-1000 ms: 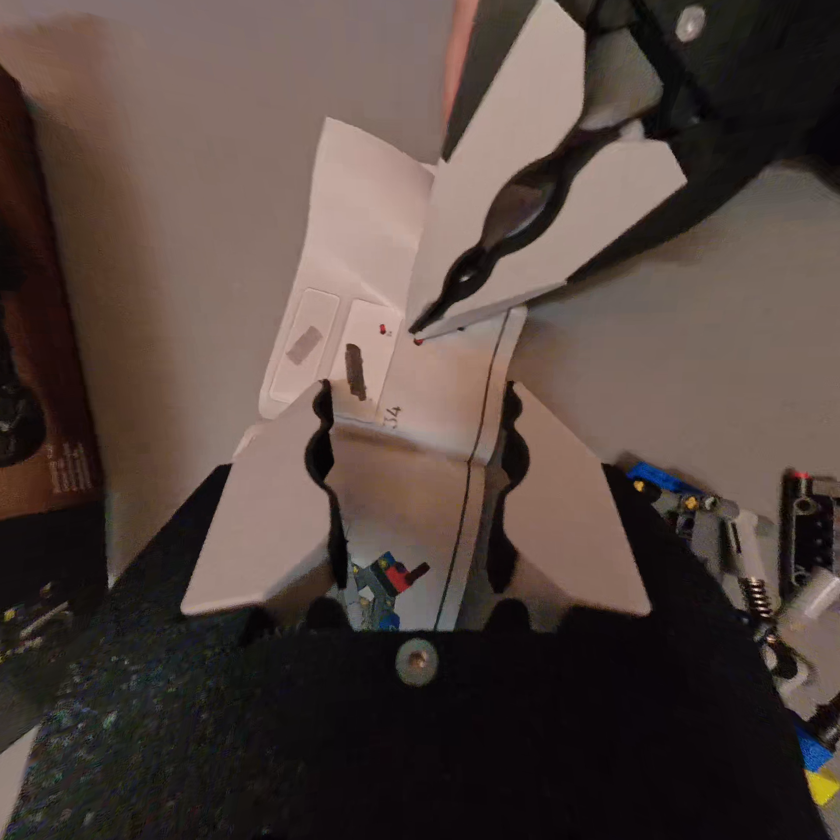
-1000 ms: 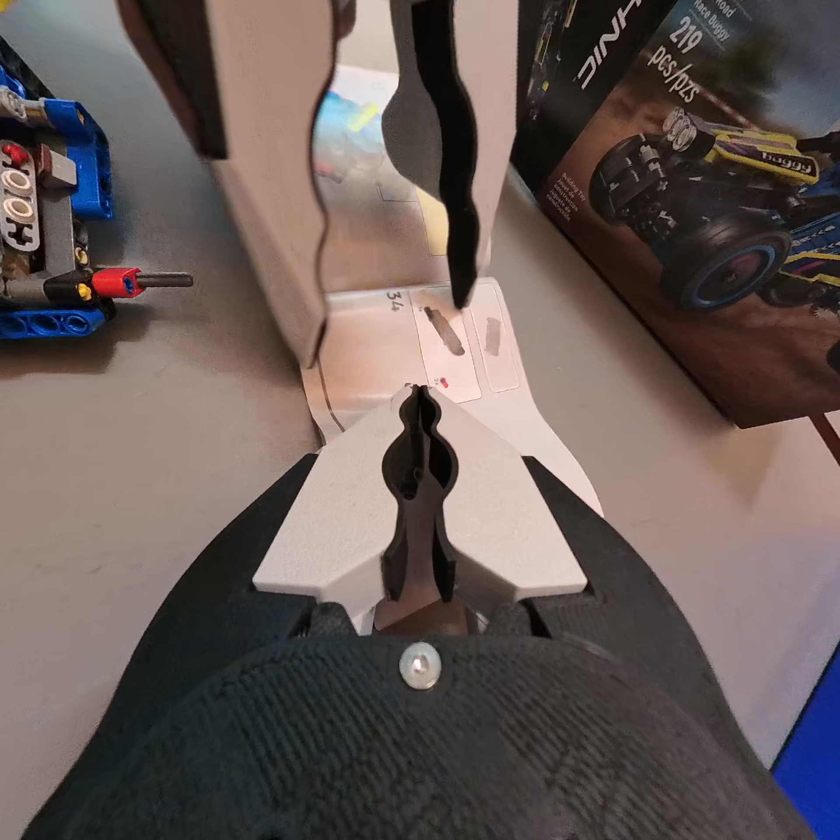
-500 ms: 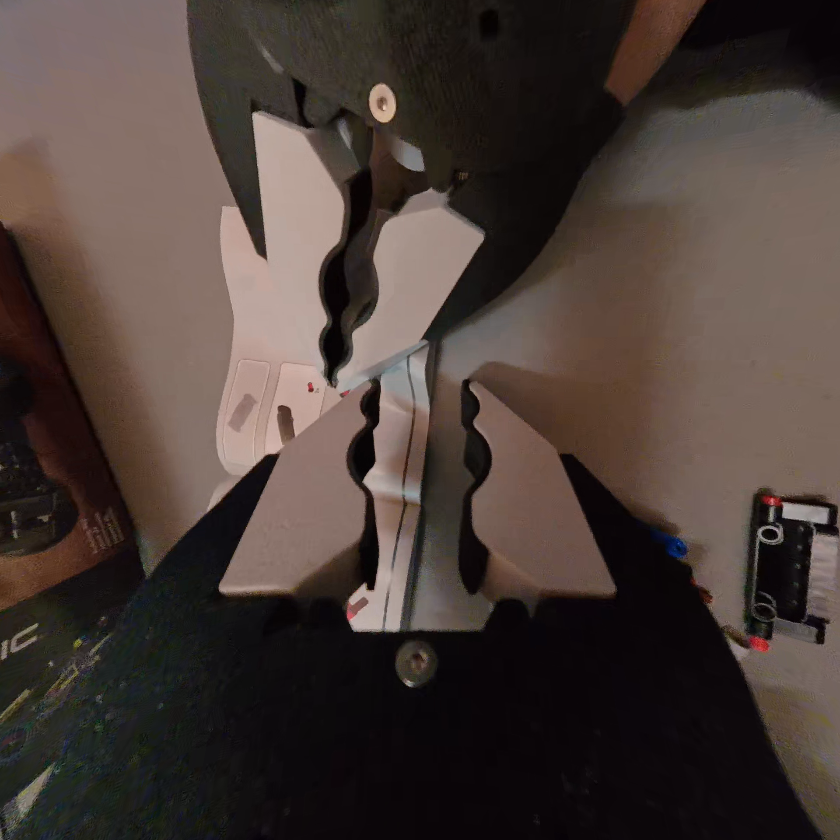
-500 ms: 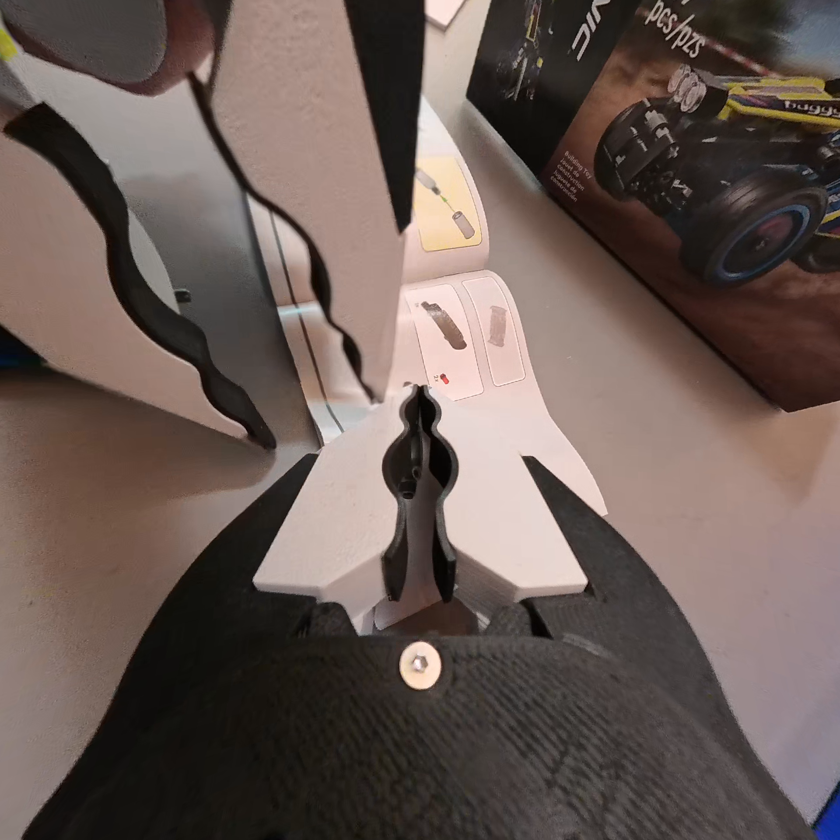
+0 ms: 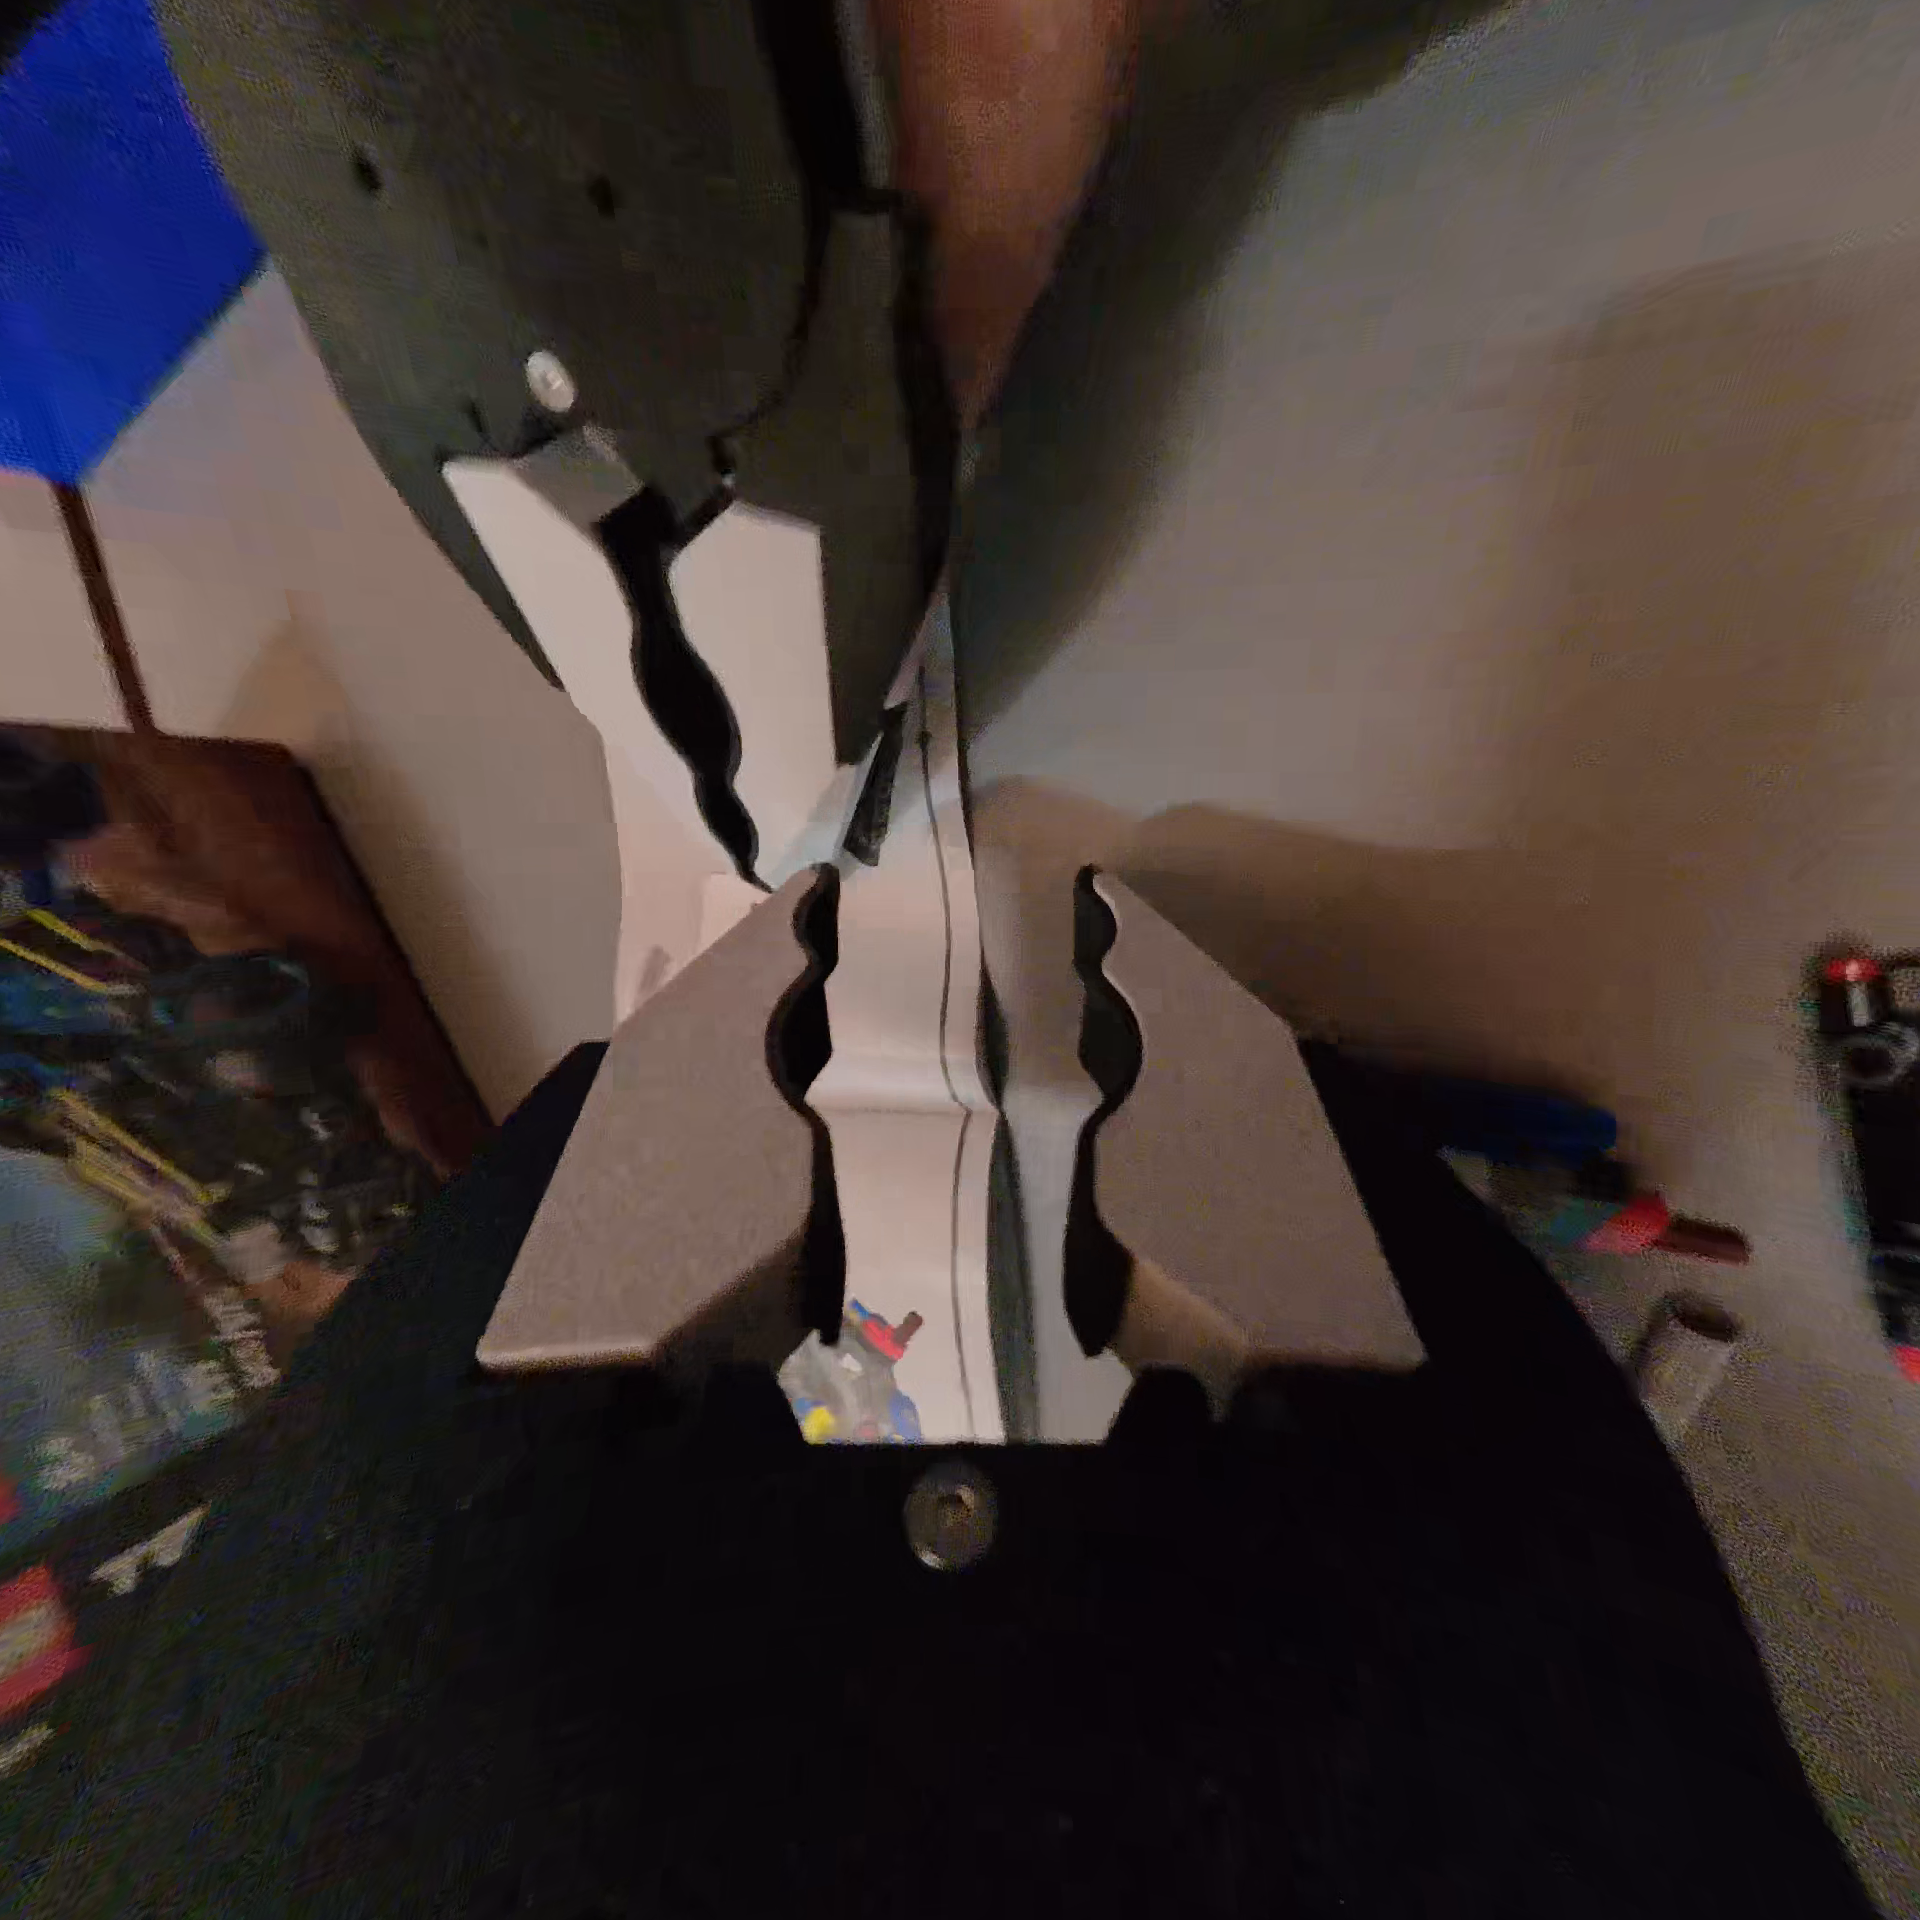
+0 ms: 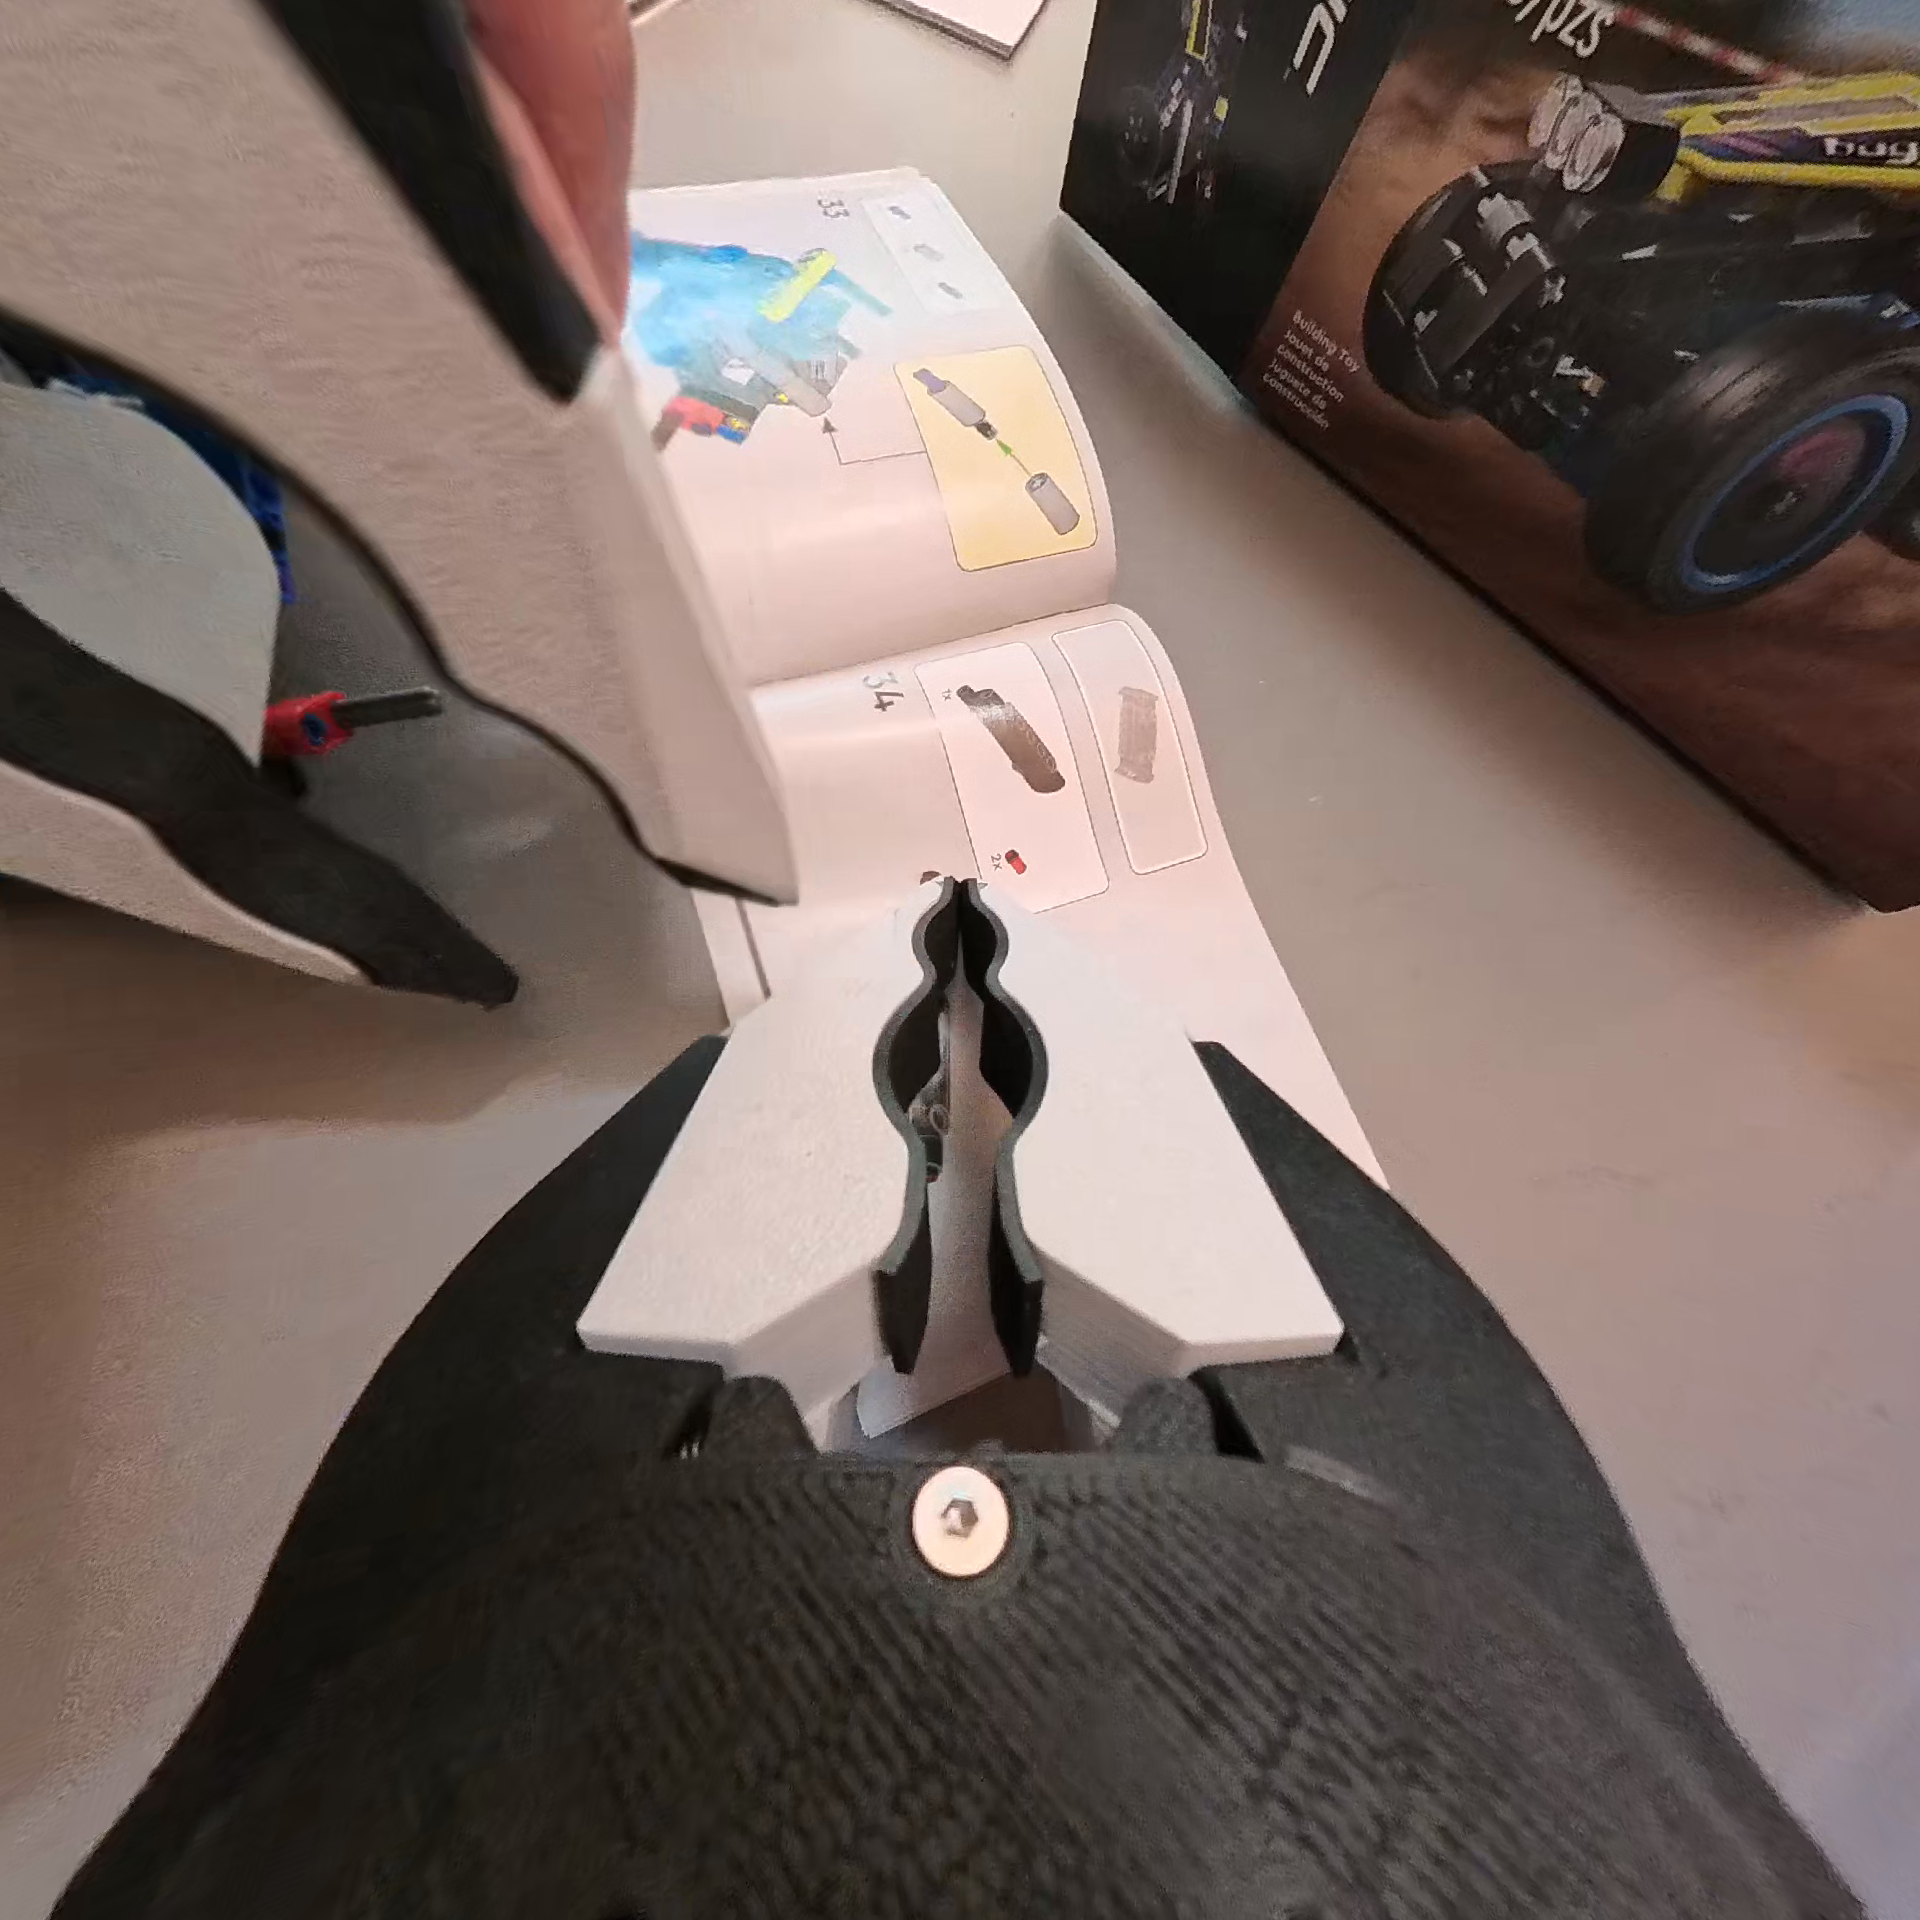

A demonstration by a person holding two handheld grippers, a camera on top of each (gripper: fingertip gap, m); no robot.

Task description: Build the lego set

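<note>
An open white instruction booklet [image 6: 1226, 935] lies on the grey table [image 6: 1558, 1143]. My right gripper [image 6: 958, 888] is shut on one of its pages, and the sheet shows between the pads. My left gripper [image 5: 954, 894] is open. Its fingers stand either side of the booklet's [image 5: 894, 1039] page edge without pressing on it. The right gripper [image 5: 753, 862] hangs shut just above and left of my left fingertips. In the right wrist view the left gripper [image 6: 623, 935] is open at the left, with one fingertip on the page beside my right tips.
A toy car box [image 6: 1558, 416] stands to the right of the booklet and also shows in the left wrist view [image 5: 208, 987]. A red pin on a black axle [image 6: 343, 712] and blue built parts [image 6: 265, 520] lie behind the left gripper. Loose black, red and grey parts [image 5: 1870, 1091] lie to the right. Across from one pair of fingers to the other is roughly 6 cm.
The right gripper stayed shut on the page and came close over my left gripper. The left gripper shifted left across the booklet, and its jaws are narrower than a second ago.
</note>
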